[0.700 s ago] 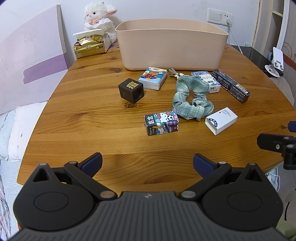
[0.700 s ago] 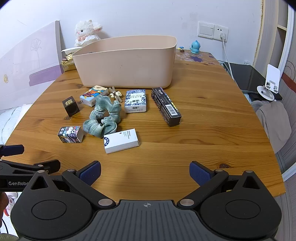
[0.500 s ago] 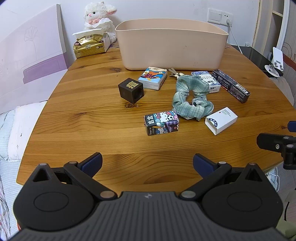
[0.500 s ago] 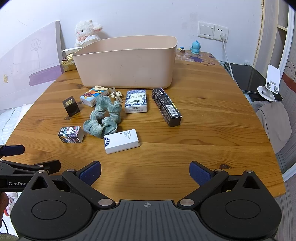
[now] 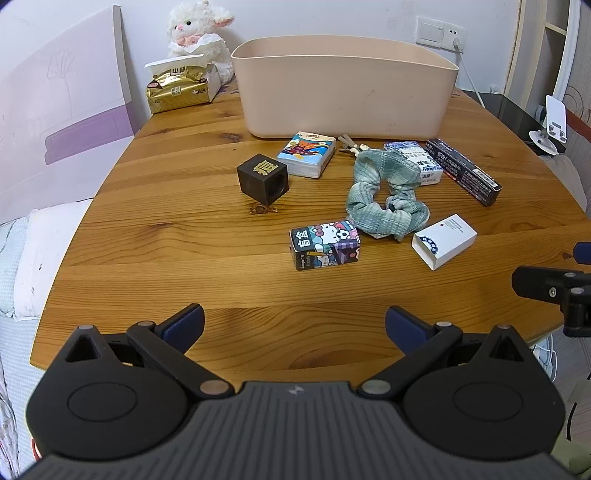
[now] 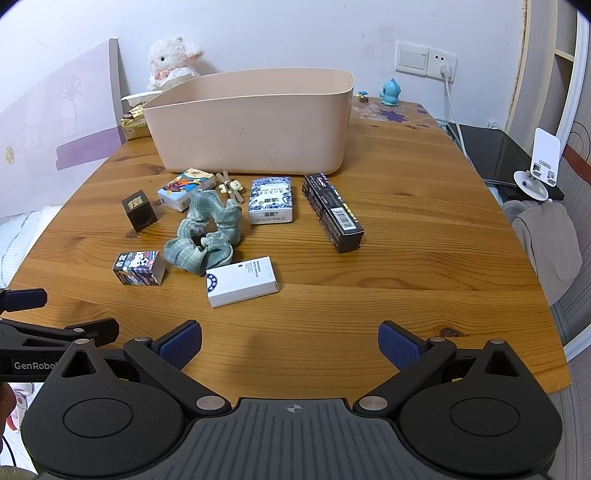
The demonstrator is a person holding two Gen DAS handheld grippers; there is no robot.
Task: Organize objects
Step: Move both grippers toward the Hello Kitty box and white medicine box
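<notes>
Home bedroom: plush lamb [image 5: 199, 33], bedding [image 5: 22, 266] beside wooden table [image 5: 166, 258].

I see a pink bin [image 5: 343, 92] upright at the back of the desk. In front of it lie a dark cube [image 5: 263, 179], a colourful tissue pack [image 5: 306, 154], a green scrunchie [image 5: 386, 195], a blue-white pack [image 6: 270, 199], a long black box [image 6: 332, 212], a cartoon box [image 5: 325, 245] and a white box [image 5: 443, 240].

The bin [image 5: 345, 99] wall hides its floor; the scrunchie [image 5: 386, 195] covers part of the blue-white pack [image 5: 424, 164]; small print on the black box [image 6: 332, 212] unreadable.
</notes>
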